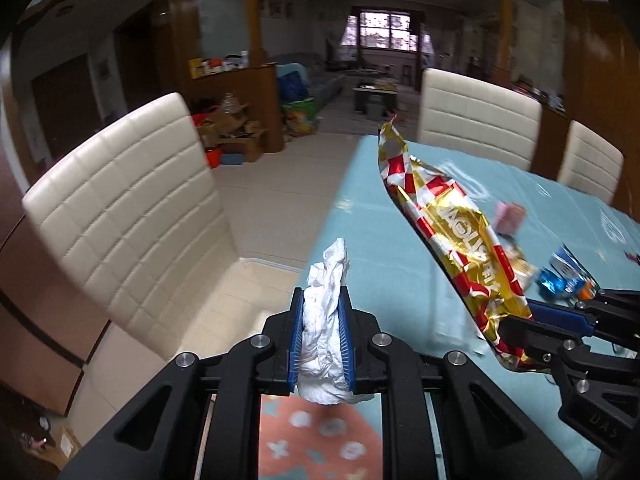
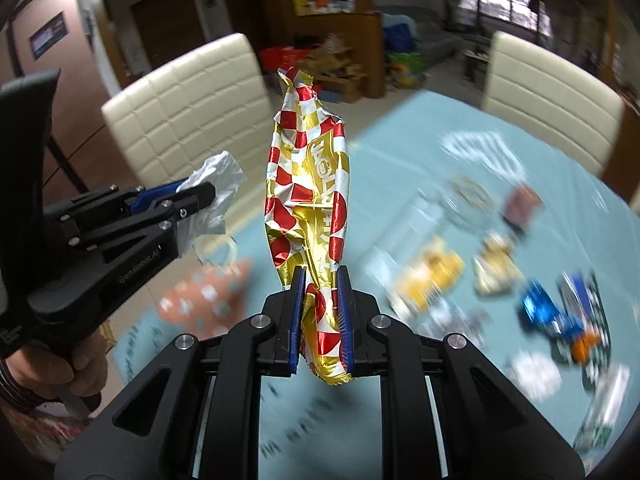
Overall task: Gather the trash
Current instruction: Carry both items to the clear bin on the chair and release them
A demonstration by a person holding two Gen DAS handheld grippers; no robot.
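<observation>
Left gripper (image 1: 322, 340) clamps a crumpled white tissue (image 1: 326, 320); right gripper (image 2: 320, 320) pinches a gold-and-red checkered snack bag (image 2: 310, 188), both above the table (image 1: 380, 248). Blurred wrappers (image 2: 552, 312), seemingly several, remain uncollected.

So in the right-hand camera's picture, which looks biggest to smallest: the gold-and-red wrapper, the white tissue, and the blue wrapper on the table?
1. Gold-and-red wrapper, clearly largest, though it is held close to the camera.
2. White tissue.
3. Blue wrapper, blurred, looks about like the tissue; their order is unsure.
</observation>
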